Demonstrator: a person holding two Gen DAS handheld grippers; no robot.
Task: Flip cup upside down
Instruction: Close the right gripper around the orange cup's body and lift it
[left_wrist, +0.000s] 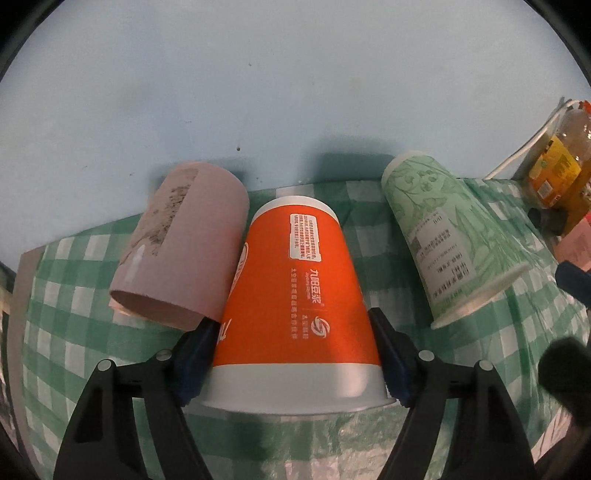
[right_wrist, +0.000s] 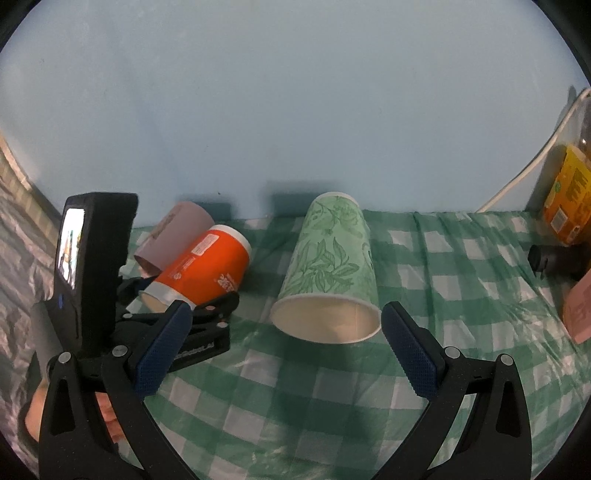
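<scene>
Three cups: orange cup (left_wrist: 295, 295), green cup (right_wrist: 328, 269), pink cup (left_wrist: 184, 243), all on the checked bench (right_wrist: 461, 280) by the blue wall (left_wrist: 258, 74).
Left tool (left_wrist: 291, 354): clamped on the orange cup, blue pads on both sides of the wall just above the white rim band.
Orange cup: mouth toward the camera, base pointing away and up; right wrist view shows it tilted, base raised, leaning against or just beside the pink cup, can't tell if touching.
Right tool (right_wrist: 288, 347): jaws apart, holding nothing, lined up on the green cup's open mouth, not touching it.
Green cup: lying tilted, mouth toward the right tool, base toward the wall.
Pink cup: tilted, open end down-left, not gripped.
Clutter: orange-labelled bottle (right_wrist: 569, 192) and white cable (right_wrist: 532, 166) far right, well apart from the cups.
Step (judged): mid-flip on the orange cup, gripped and part-rotated.
Next (judged): roll left wrist until the rim sits flat on the bench, mouth down, then release; keep clear of the pink cup.
Risk: thin paper wall may crush.
</scene>
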